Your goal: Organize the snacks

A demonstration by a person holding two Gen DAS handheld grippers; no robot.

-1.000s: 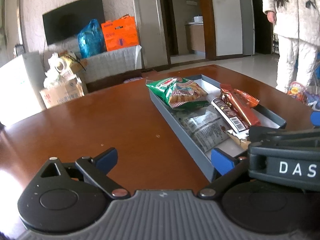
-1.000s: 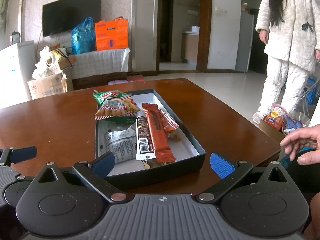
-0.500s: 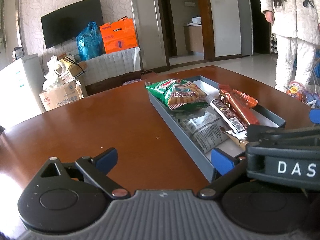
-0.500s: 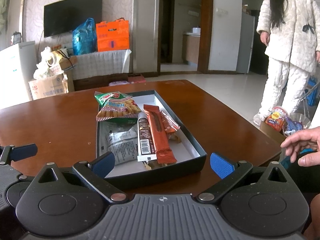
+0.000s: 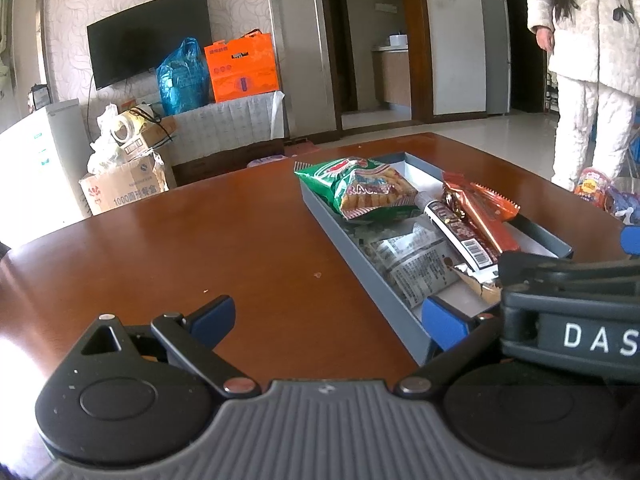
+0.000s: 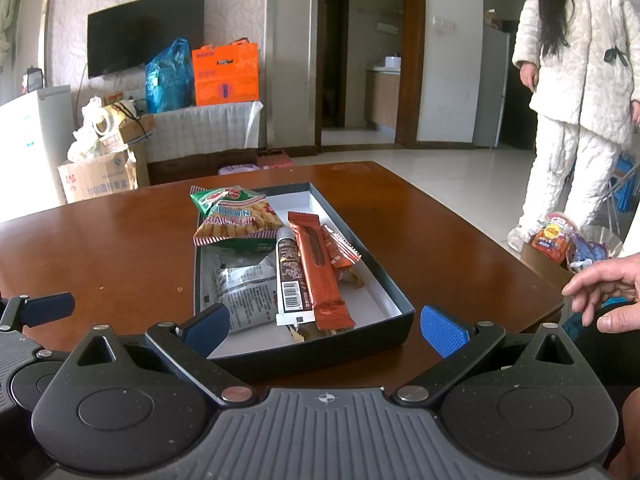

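Note:
A shallow dark box (image 6: 320,350) with a white floor lies on the brown table; it also shows in the left wrist view (image 5: 320,204). It holds a green prawn cracker bag (image 6: 236,218) (image 5: 360,190), a silver packet (image 6: 244,294) (image 5: 412,264), a brown bar with a barcode (image 6: 292,276) (image 5: 460,232) and orange bars (image 6: 320,270) (image 5: 480,212). My right gripper (image 6: 324,328) is open and empty at the box's near end. My left gripper (image 5: 328,320) is open and empty over the table, left of the box. The right gripper's body hides the box's near right corner in the left wrist view.
A person in white (image 6: 576,92) stands beyond the table's right side. A hand (image 6: 604,292) is at the right edge. A box of snacks (image 6: 560,240) sits on the floor at right. Cardboard boxes (image 6: 100,176), a white appliance and a cabinet with bags stand at the back left.
Both views have shifted slightly, with the box a little lower in frame. Both grippers stay open and empty. The snacks have not moved.

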